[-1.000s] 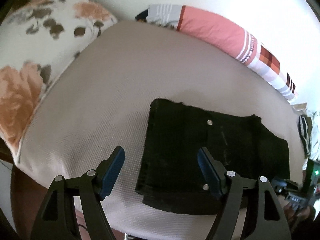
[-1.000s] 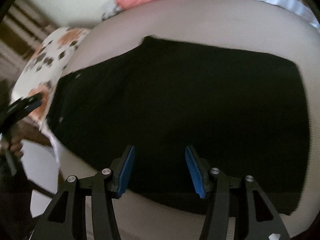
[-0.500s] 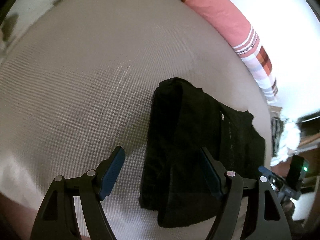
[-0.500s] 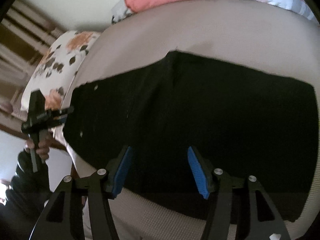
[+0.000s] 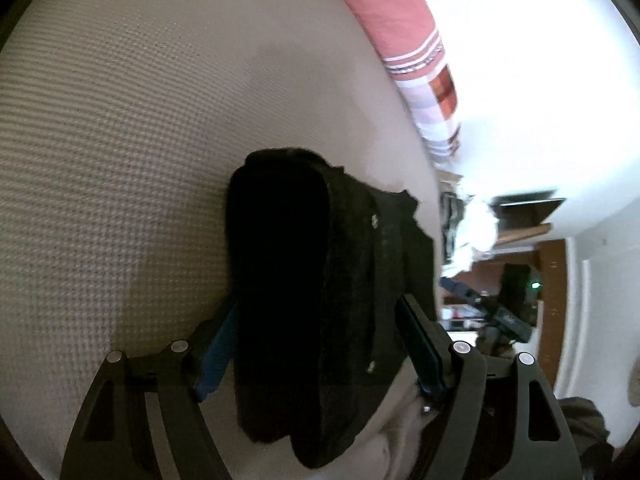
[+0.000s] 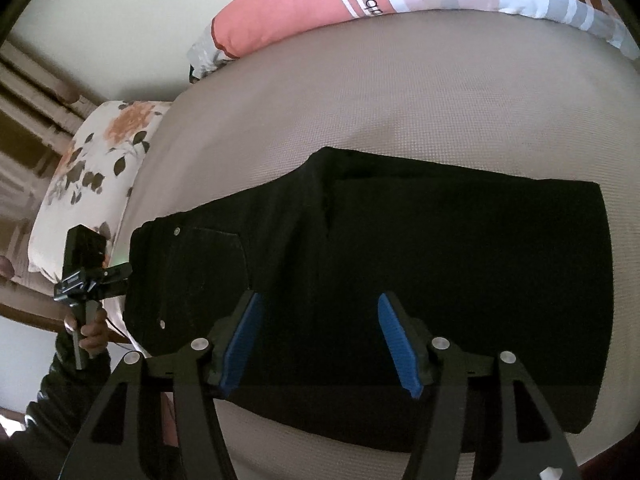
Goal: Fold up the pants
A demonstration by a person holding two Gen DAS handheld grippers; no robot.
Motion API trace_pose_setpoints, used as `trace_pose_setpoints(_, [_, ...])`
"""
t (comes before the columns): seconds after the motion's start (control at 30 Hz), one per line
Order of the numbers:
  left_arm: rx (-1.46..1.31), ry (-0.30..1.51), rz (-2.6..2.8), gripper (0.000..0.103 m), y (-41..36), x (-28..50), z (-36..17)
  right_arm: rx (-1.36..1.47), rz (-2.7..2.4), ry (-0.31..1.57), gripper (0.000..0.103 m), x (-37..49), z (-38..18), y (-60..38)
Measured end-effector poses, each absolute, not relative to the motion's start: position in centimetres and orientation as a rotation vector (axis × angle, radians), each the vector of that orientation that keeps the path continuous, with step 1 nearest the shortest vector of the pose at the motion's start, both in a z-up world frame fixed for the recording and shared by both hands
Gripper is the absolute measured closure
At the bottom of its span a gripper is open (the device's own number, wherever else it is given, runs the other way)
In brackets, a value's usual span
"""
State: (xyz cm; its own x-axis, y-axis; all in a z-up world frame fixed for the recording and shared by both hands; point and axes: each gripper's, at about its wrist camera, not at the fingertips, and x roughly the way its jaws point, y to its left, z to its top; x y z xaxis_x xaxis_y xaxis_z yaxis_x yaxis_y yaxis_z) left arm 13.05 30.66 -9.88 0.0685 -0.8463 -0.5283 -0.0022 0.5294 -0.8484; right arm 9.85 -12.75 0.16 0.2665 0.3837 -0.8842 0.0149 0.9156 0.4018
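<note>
Black pants lie folded in a flat rectangle on the beige bed. In the left wrist view the pants' waist end fills the gap between the fingers of my left gripper, which is open with one finger on each side of the cloth edge. My right gripper is open and hovers over the near middle of the pants. The left gripper also shows in the right wrist view, at the waist end, held in a hand.
A pink striped pillow lies along the far side of the bed. A floral pillow sits at the left end. Shelves and a wooden door frame stand beyond the bed.
My left gripper has moved in and tilted, so the waist end now lies between its open fingers. My right gripper has drawn back slightly; more of the bed shows.
</note>
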Motion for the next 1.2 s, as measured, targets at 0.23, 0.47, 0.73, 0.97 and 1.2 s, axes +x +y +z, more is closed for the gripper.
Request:
trace_pose_setpoints(0.23, [-0.723,1.312,-0.723,0.030,27.8,13.5,-9.1,0.385,0.292,1.263,0.044,10.0,0.0,-11.4])
trace_pose_setpoints(0.47, [-0.616,1.273,-0.440,0.068,26.2,11.4,-7.5,0.383,0.278,1.176,0.044,8.7,1.5,-13.3])
trace_pose_setpoints(0.73, [-0.650,1.194,-0.317,0.081,22.4,9.2,-1.0,0.417,0.155,1.021,0.044,6.3,2.9,-20.0])
trace_pose_setpoints(0.97, [-0.691,1.155,-0.382,0.086,15.0,9.1,3.9,0.514,0.014,0.915,0.044,4.4,2.5,-25.3])
trace_pose_setpoints(1.2, [-0.587,1.159,-0.489,0.087,4.1,10.1,4.8,0.496,-0.062,0.884,0.044,3.2,2.4,-28.7])
